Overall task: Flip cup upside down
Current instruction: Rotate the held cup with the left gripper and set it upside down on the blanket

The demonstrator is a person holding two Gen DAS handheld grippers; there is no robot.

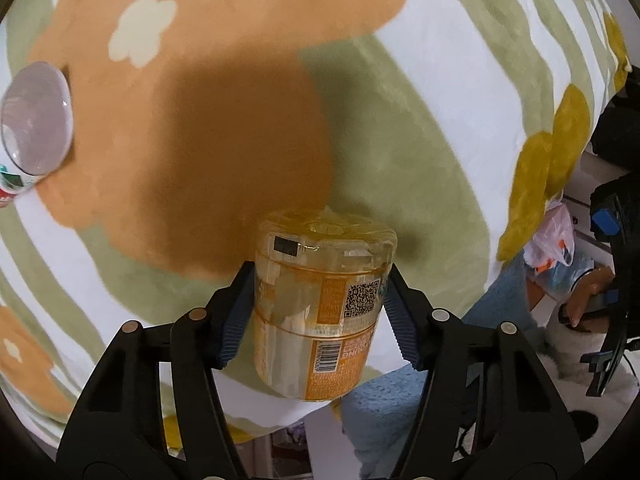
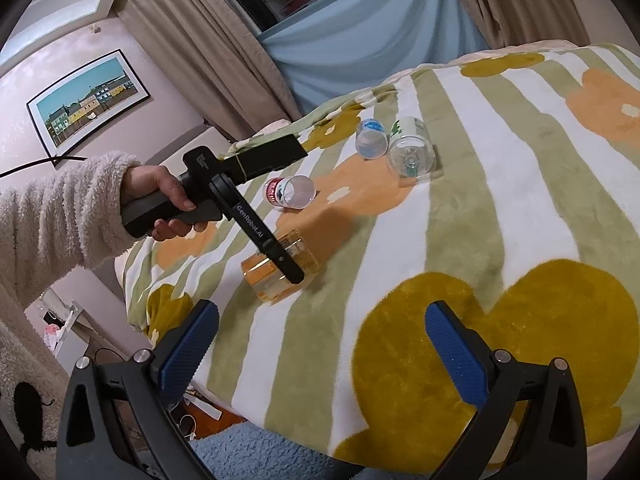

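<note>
A clear orange-labelled plastic cup (image 1: 324, 304) sits between the fingers of my left gripper (image 1: 320, 304), which is shut on its sides; its closed base faces away from the camera over the flowered blanket (image 1: 400, 140). In the right wrist view the same cup (image 2: 280, 270) is tilted above the blanket in the left gripper (image 2: 294, 274). My right gripper (image 2: 320, 344) is open and empty, over the near edge of the bed.
Several clear cut bottle cups lie on the blanket: one with a red label (image 2: 290, 192), one blue-labelled (image 2: 371, 139), one green-labelled (image 2: 410, 150). The red-labelled one shows at the left edge of the left wrist view (image 1: 34, 120). The bed edge and floor clutter (image 1: 560, 248) lie right.
</note>
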